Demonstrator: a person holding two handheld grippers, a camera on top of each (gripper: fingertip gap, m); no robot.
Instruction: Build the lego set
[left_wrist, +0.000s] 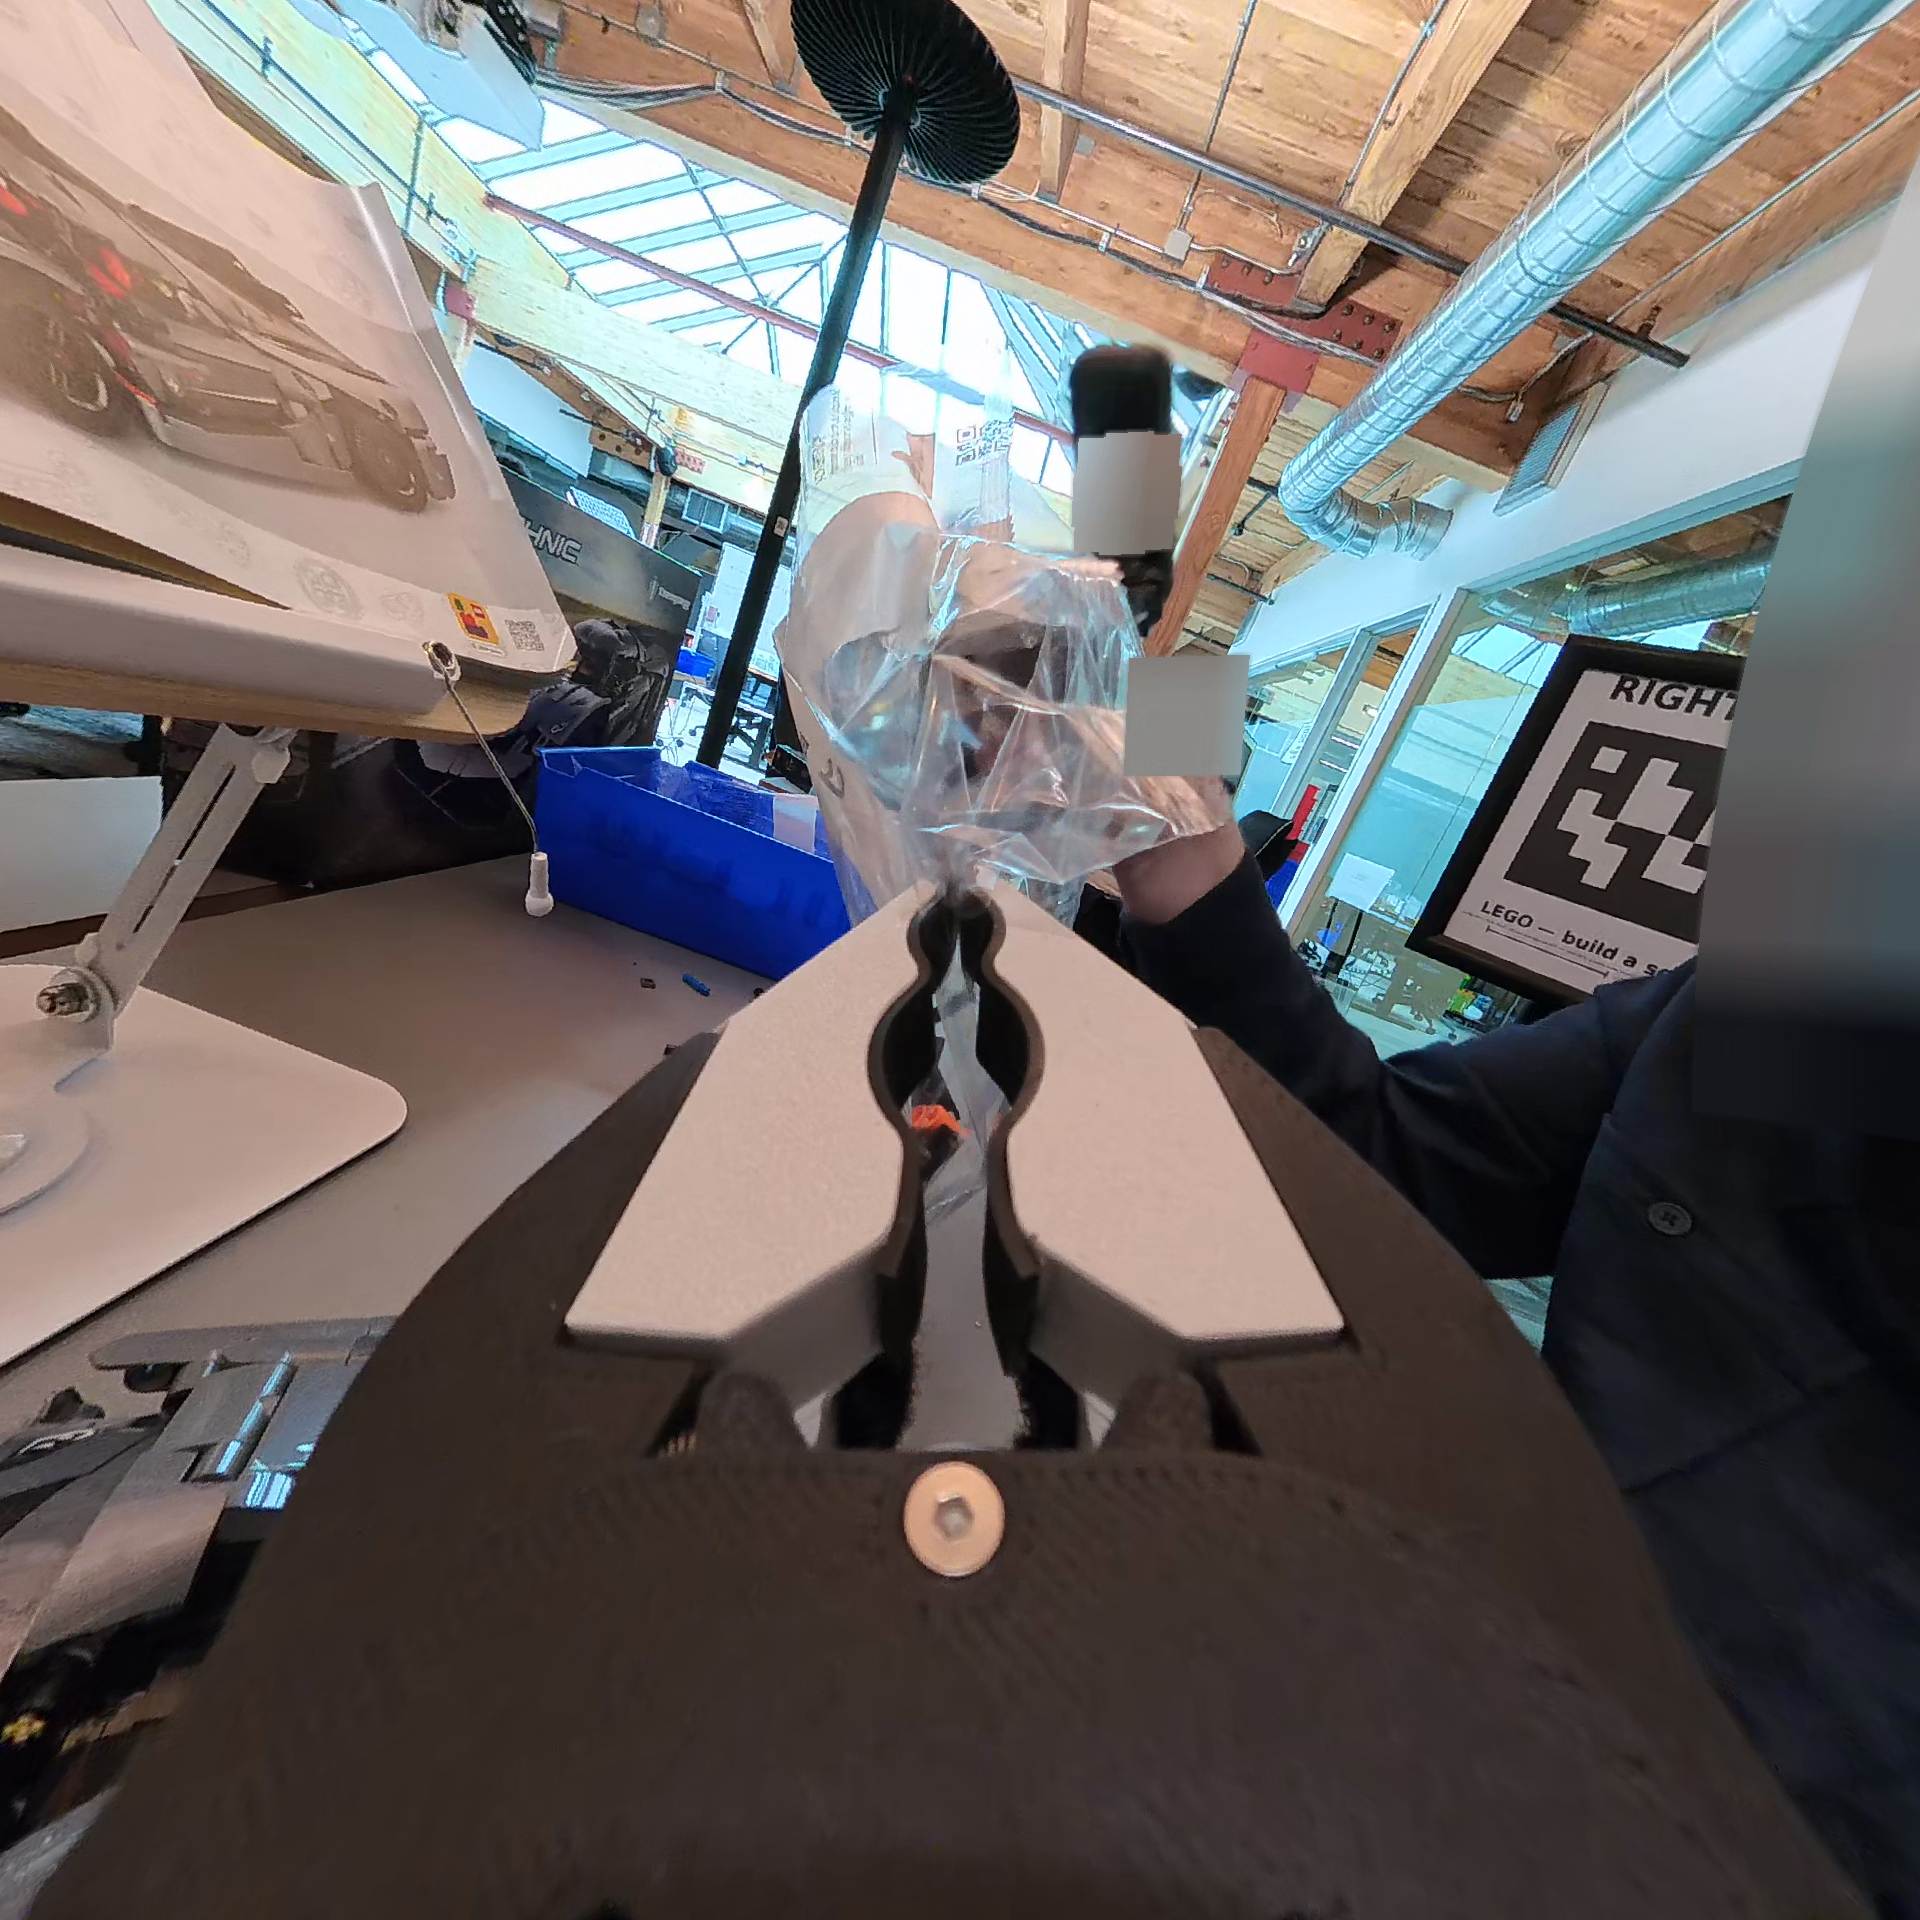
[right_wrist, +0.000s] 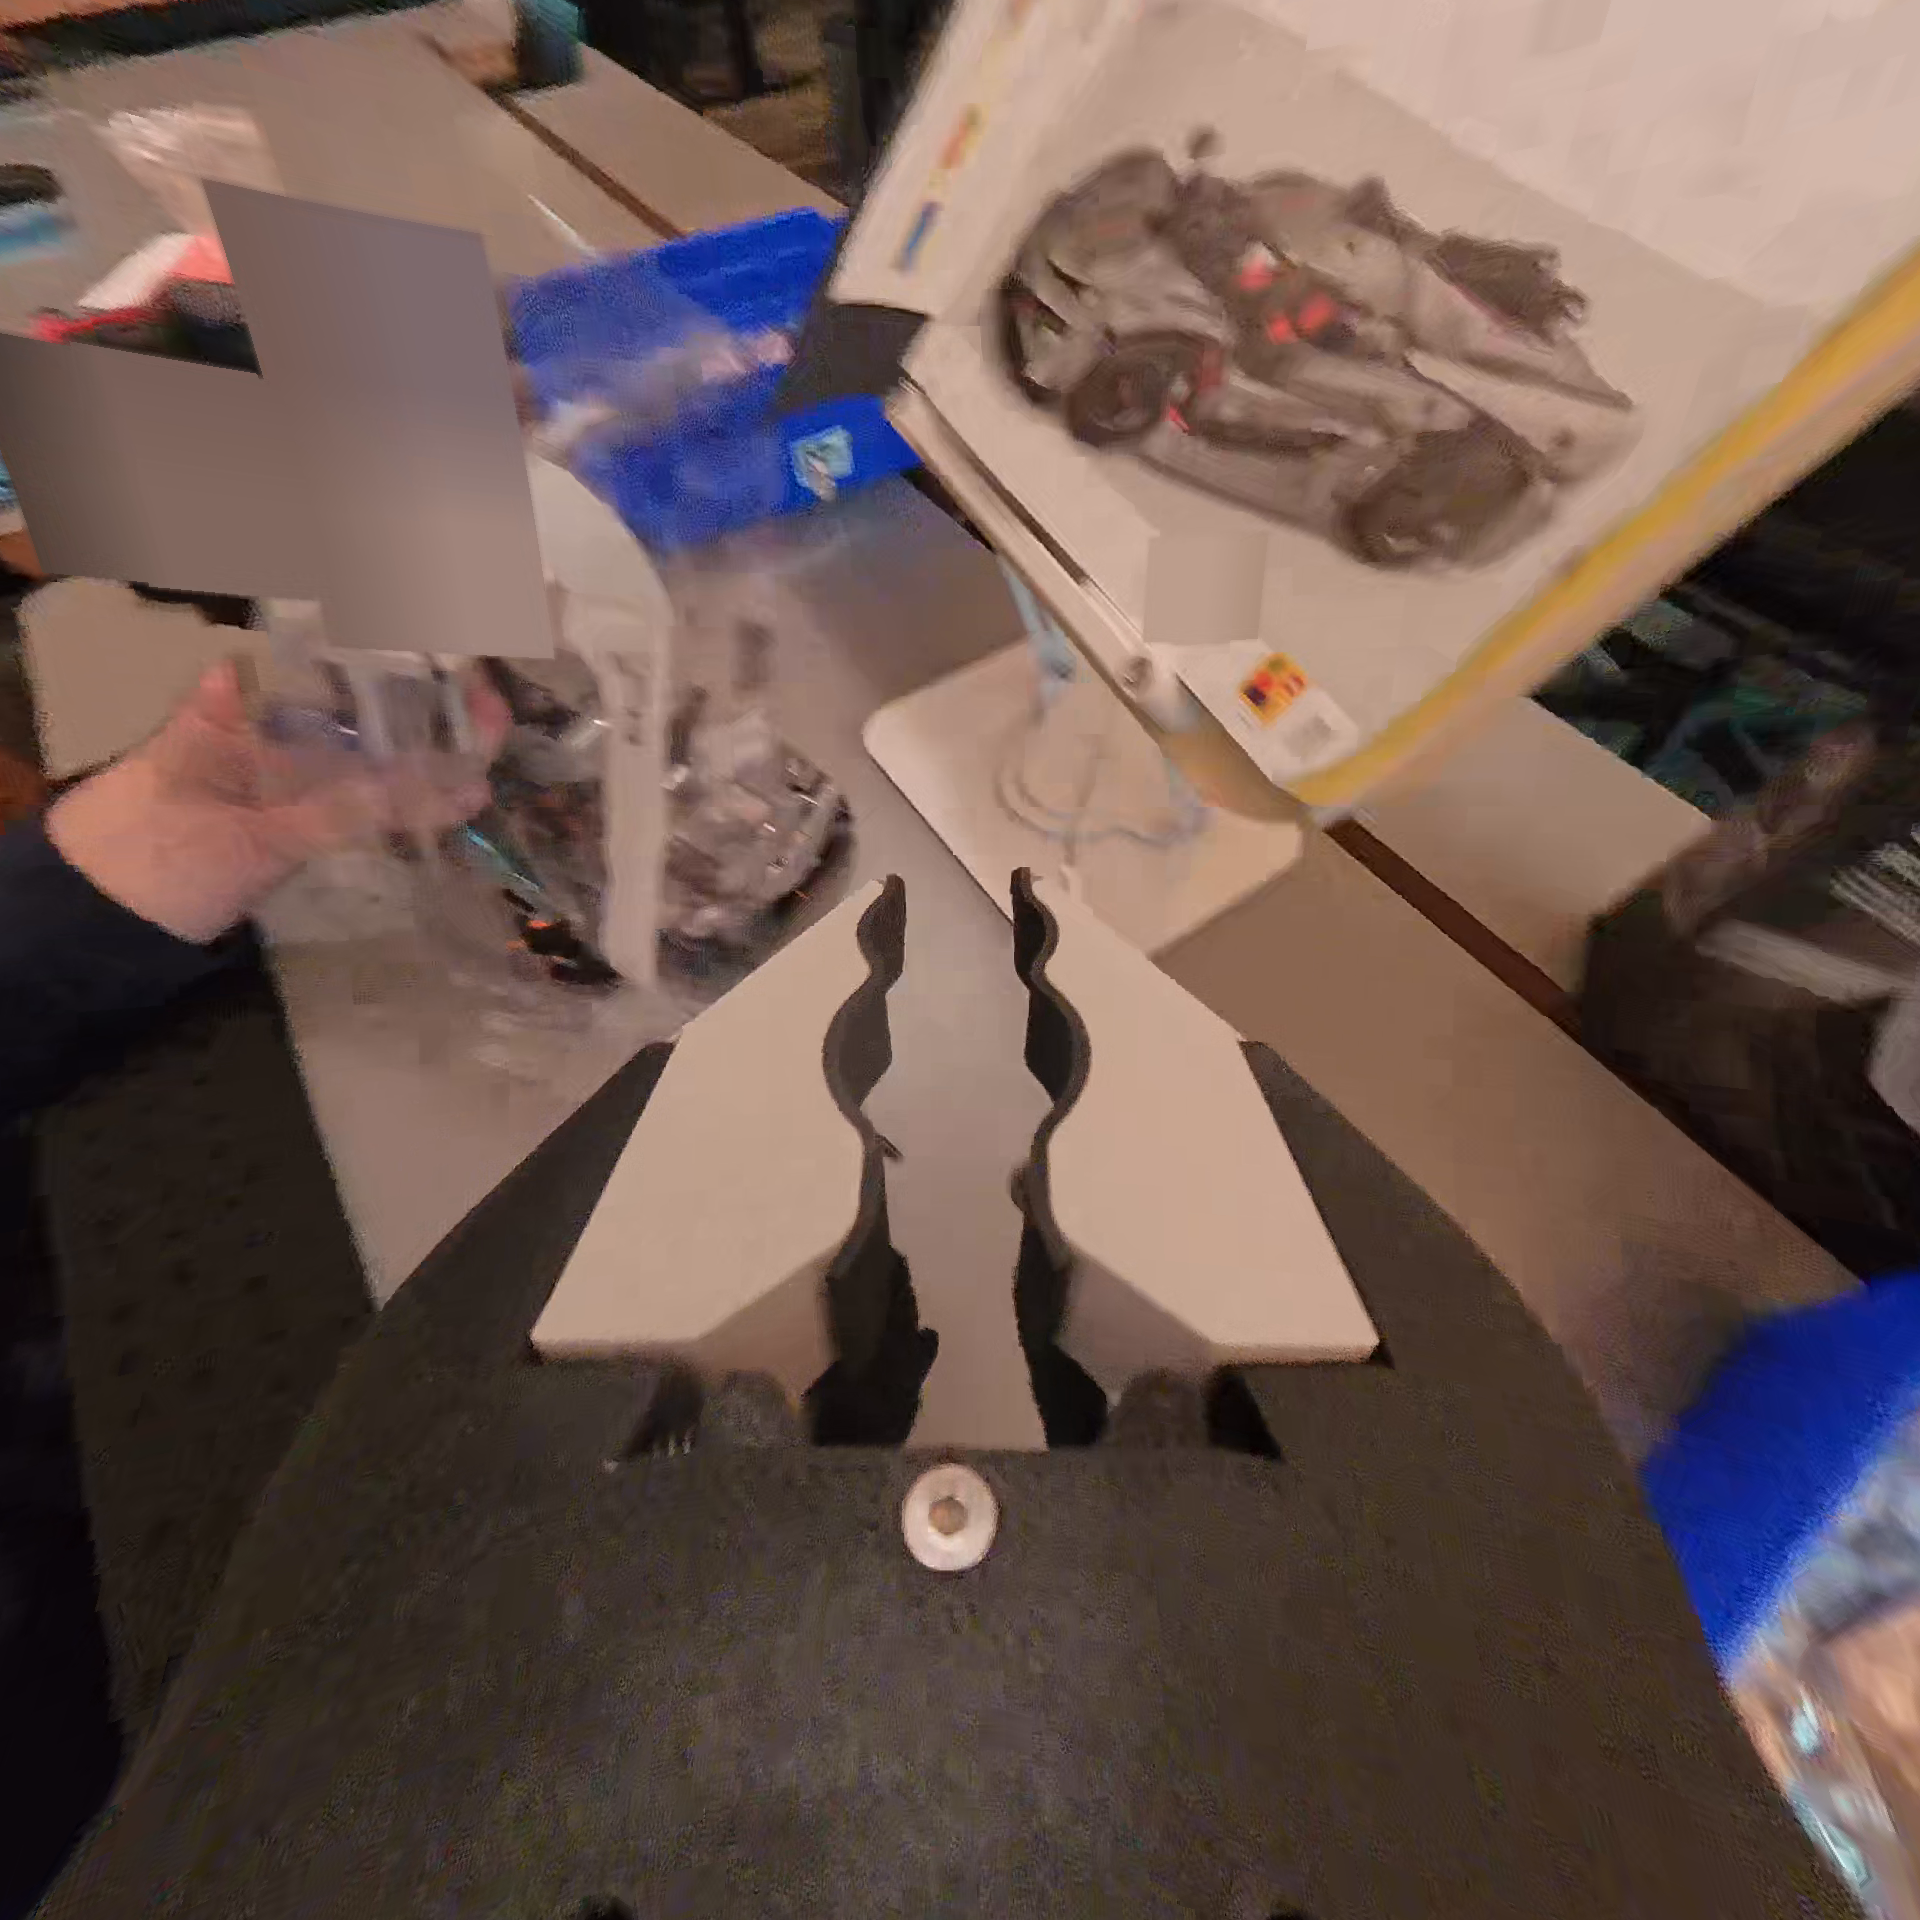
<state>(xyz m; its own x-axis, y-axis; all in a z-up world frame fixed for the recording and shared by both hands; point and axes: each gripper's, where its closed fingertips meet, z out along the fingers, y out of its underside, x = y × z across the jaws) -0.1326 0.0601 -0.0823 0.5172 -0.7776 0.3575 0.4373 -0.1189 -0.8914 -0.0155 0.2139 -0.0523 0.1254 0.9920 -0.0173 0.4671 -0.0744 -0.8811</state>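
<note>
left gripper (left_wrist: 961, 914) tilted upward, clamping plastic bag (left_wrist: 966, 707); right gripper (right_wrist: 951, 904) agape.

Each gripper, the left gripper (left_wrist: 961, 914) and the right gripper (right_wrist: 956, 883), has a black, grainy printed body tapering forward like a wedge. One silver washer-headed screw (left_wrist: 953, 1519) sits centred just behind the fingers. The fingers (left_wrist: 790, 1164) are pale grey angular wedges with wavy black inner edges. The person wears a dark navy sleeve (left_wrist: 1382, 1101) and a buttoned jacket.
</note>
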